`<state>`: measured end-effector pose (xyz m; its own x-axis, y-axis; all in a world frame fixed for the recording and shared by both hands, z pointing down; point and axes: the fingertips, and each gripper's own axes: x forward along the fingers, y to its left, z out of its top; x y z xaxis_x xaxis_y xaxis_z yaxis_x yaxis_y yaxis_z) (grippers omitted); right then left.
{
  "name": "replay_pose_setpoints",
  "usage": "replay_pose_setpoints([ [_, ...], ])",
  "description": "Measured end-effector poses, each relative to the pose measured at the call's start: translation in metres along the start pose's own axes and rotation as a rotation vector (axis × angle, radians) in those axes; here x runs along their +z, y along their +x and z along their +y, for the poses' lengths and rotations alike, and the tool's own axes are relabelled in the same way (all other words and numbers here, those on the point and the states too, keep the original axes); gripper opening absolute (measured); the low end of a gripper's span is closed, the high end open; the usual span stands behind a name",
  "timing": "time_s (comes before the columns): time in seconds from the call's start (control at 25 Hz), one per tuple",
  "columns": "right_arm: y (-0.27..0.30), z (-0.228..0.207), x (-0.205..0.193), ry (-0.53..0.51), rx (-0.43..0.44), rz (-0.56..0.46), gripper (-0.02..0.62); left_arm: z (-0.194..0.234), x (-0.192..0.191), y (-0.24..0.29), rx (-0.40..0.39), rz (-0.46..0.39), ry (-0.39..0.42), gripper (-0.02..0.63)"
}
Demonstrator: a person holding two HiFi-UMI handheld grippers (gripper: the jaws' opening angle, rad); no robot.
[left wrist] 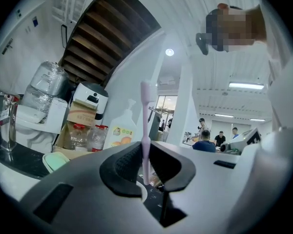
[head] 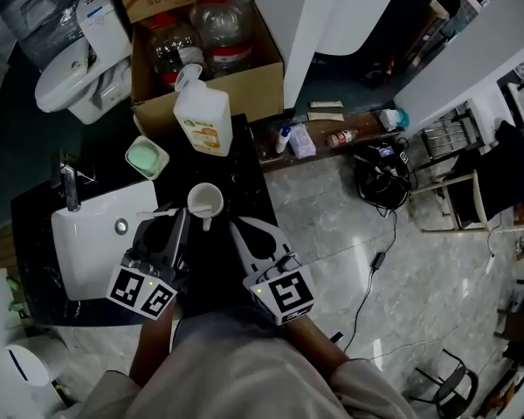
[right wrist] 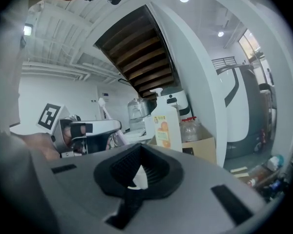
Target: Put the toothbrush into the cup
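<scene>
A pale pink toothbrush point(left wrist: 145, 130) stands upright between the black pads of my left gripper point(left wrist: 145, 155), which is shut on its handle, with the bristle head on top. The white cup point(head: 205, 202) stands on the black counter point(head: 244, 190), just ahead of both grippers. In the head view the left gripper point(head: 179, 218) is at the cup's near left and the right gripper point(head: 237, 226) at its near right. My right gripper point(right wrist: 139, 150) is shut with nothing in it. A sliver of the cup point(right wrist: 138, 177) shows behind its pads.
A white sink point(head: 96, 243) with a faucet point(head: 69, 187) lies left of the cup. Behind the cup are a mint green tub point(head: 146, 157), a white detergent bottle point(head: 203, 116) and a cardboard box point(head: 253, 85) of bottles. The counter ends to the right, above a marble floor point(head: 402, 295).
</scene>
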<state>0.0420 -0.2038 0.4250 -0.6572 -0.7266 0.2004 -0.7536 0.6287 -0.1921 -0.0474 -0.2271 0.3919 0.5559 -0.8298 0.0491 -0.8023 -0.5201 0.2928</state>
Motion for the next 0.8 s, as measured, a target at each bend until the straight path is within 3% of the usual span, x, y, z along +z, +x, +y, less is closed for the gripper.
replay_pose_setpoints([
  [0.8, 0.021, -0.024, -0.023, 0.037, 0.022, 0.073, 0.006, 0.024, -0.049, 0.026, 0.043, 0.131, 0.026, 0.055],
])
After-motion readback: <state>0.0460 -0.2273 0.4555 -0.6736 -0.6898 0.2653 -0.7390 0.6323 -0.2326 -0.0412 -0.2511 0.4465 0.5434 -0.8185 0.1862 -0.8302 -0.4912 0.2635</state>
